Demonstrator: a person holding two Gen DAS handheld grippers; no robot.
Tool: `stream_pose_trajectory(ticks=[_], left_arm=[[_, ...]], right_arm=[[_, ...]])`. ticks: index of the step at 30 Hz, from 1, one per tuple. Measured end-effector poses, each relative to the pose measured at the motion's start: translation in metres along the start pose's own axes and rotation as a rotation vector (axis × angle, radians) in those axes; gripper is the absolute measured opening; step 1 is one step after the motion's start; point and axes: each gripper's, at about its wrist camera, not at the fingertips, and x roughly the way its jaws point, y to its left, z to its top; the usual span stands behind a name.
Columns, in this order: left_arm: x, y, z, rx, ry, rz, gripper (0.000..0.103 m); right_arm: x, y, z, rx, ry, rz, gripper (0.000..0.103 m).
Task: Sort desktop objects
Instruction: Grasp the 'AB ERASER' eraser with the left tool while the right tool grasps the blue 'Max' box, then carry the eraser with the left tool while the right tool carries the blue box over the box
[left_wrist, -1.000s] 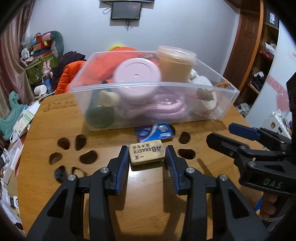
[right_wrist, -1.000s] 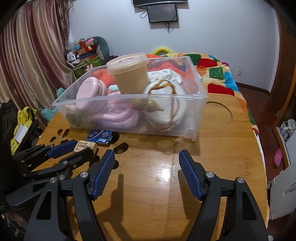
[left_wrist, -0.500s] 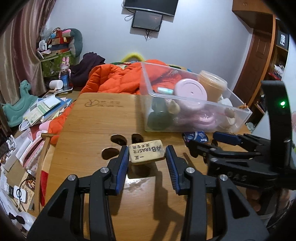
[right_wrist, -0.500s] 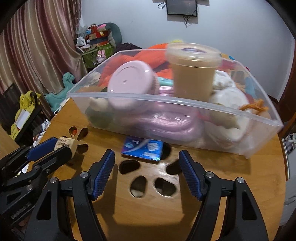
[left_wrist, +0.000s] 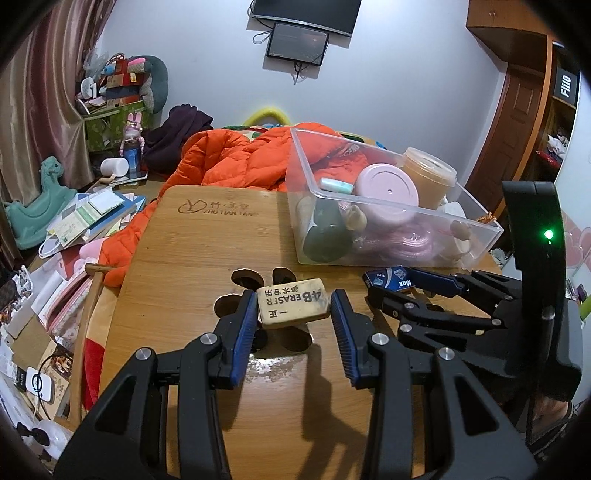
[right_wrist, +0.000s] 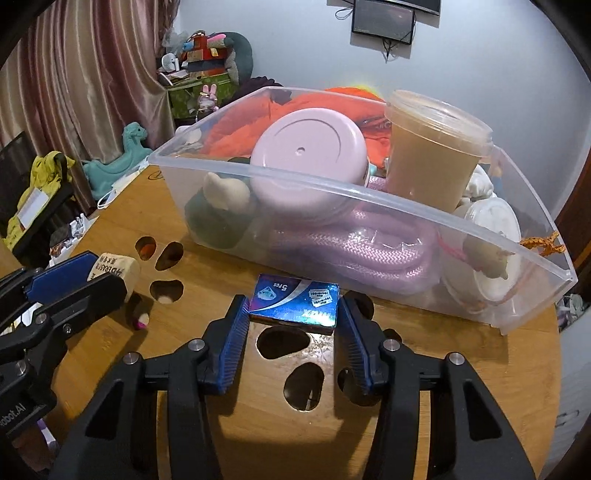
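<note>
Glossy wooden table, clear plastic bin, shiny blue box

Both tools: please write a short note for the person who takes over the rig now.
Left tool: shut on the eraser, held above the wooden table.
Right tool: closing around the small blue box; the pads look at its sides, firm grip not confirmed. The box lies on the table beside the clear bin.
Done: pink round container, beige lidded cup, pink rope and other items are in the bin.
Left: finish the grasp on the box, then probably put eraser and box in the bin.
</note>
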Motion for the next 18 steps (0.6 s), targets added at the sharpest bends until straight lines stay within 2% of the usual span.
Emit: stream_pose_trajectory(ticks=[9,18], left_arm=[[-0.008,-0.018,0.009,0.027,-0.02,0.008,0.04],[-0.018,-0.048,0.024,0.083,-0.059,0.007,0.04]], right_arm=[[-0.029,-0.006,-0.008,0.001,-0.068,0.043,0.045],[-0.074,-0.031,-0.008,0.054,-0.172,0.083,0.046]])
